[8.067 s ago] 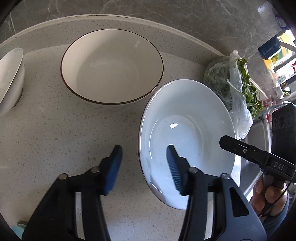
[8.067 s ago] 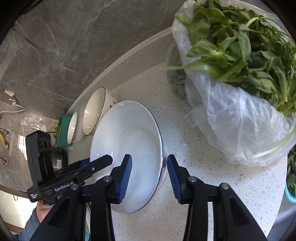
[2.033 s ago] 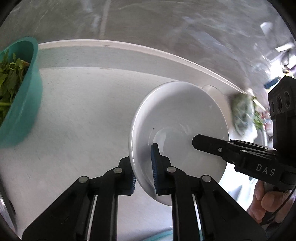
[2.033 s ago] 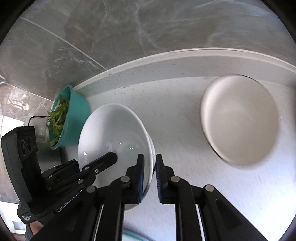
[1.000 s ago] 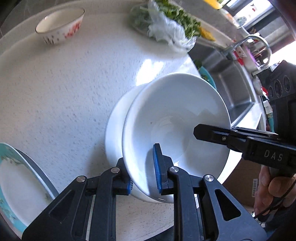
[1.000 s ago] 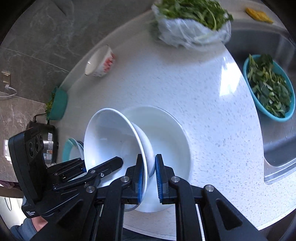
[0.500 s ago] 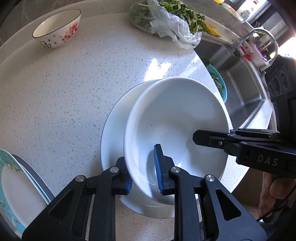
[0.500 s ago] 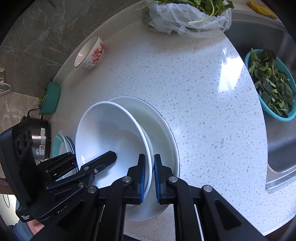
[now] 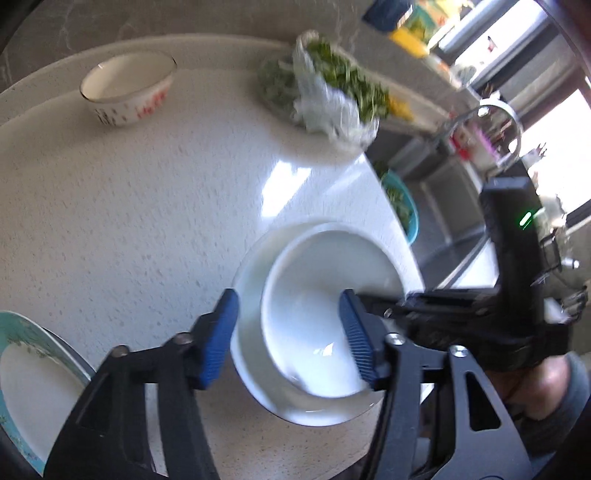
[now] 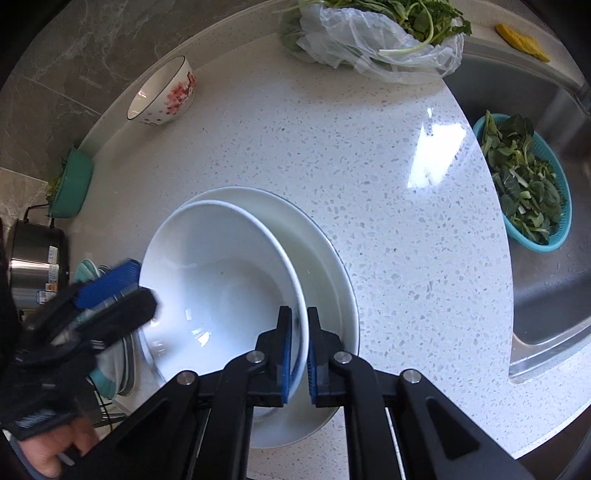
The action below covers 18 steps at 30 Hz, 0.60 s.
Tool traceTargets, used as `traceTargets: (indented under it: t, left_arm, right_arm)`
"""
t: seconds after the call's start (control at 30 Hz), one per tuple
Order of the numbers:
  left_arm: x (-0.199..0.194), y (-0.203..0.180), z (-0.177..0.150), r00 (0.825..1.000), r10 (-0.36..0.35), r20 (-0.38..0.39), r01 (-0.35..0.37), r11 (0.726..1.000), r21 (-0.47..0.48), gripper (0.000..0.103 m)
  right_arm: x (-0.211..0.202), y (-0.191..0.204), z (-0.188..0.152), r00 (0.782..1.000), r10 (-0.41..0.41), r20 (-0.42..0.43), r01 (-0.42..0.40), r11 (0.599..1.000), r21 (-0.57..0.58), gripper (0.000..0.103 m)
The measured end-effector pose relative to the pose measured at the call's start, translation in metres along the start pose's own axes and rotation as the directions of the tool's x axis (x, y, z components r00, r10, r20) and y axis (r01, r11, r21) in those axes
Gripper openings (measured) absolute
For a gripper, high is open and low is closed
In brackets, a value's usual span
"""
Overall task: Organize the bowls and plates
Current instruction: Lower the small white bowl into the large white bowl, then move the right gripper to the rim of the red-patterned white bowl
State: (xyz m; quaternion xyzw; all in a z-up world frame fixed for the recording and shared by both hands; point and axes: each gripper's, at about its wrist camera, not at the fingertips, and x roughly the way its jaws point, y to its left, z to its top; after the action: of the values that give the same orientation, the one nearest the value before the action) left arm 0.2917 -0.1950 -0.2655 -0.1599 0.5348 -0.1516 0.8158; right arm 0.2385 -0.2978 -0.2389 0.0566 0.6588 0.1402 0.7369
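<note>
Two white dishes sit stacked on the speckled surface (image 10: 388, 206) near its front edge: a white bowl (image 10: 221, 280) nested inside a wider white plate (image 10: 325, 258), the bowl shifted to the plate's left side. Right tool (image 10: 299, 354) is clamped on the bowl's near-right rim, one blue pad inside, one outside. Left tool (image 9: 291, 332) has just been opening; its jaws now stand wide, pads off the bowl, straddling the bowl's left part with gaps either side. In the right wrist view the left tool shows blurred at the bowl's left rim, with a hand (image 10: 55, 450) gripping its handle. Left wrist view is motion-blurred.

Flowered bowl (image 10: 162, 96) stands far left by the backsplash, well apart from the stack. Plastic bag of greens (image 10: 380, 33) lies at the far edge. Teal basket of greens (image 10: 528, 184) sits in the sink (image 10: 546, 302) on the right. Teal-rimmed plates (image 9: 33, 376) stand left of the stack, just beside it. Green container (image 10: 72, 184) and a metal pot (image 10: 33, 262) are at far left.
</note>
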Motion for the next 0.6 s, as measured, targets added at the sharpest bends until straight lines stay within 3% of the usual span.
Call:
traceTargets:
  t: [0.37,0.53,0.6]
  left_arm:
    - [-0.069,0.042,0.035,0.992,-0.059,0.113,0.068,0.995,-0.075,0.068]
    - [-0.091,0.073,0.049,0.988,-0.038,0.149,0.056,0.991,-0.118,0.071]
    - [-0.096,0.086,0.055,0.988,-0.022,0.156,0.043,0.99,-0.131,0.071]
  right_arm:
    - [0.005,0.019,0.0,0.992,-0.126,-0.008,0.126,0.991,-0.037,0.015]
    - [-0.002,0.031,-0.001,0.99,-0.138,0.006,0.138,0.989,-0.044,0.042]
    - [-0.008,0.035,-0.002,0.989,-0.145,0.02,0.145,0.989,-0.04,0.048]
